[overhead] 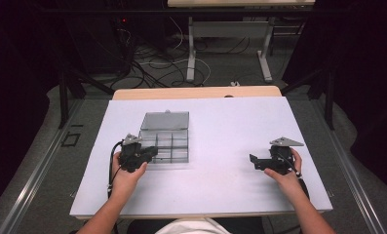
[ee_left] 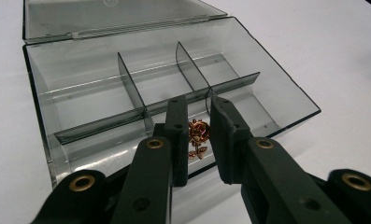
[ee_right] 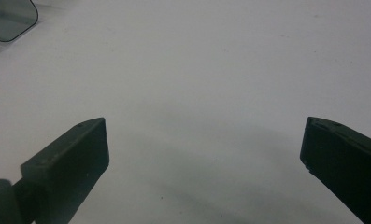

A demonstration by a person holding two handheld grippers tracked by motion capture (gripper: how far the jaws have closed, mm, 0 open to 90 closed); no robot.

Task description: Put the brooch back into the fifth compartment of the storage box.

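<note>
Left hand-held gripper (ee_left: 196, 140) at near edge of open, smoke-clear compartment box (ee_left: 89, 88) — jaws narrowly parted, a small gold rose-shaped brooch (ee_left: 198, 136) between them over a front compartment; cannot tell if pinched or lying loose. Right hand-held gripper (ee_right: 204, 154) low over bare white desk (ee_right: 197, 70), well apart from box — jaws spread wide, nothing held

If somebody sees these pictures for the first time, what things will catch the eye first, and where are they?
First, the small copper-coloured rose trinket, seen between the left gripper's jaws over the near edge of the smoky clear compartment box. The box lies open, left of centre on the white table. The right gripper hangs open above bare table on the right.
</note>
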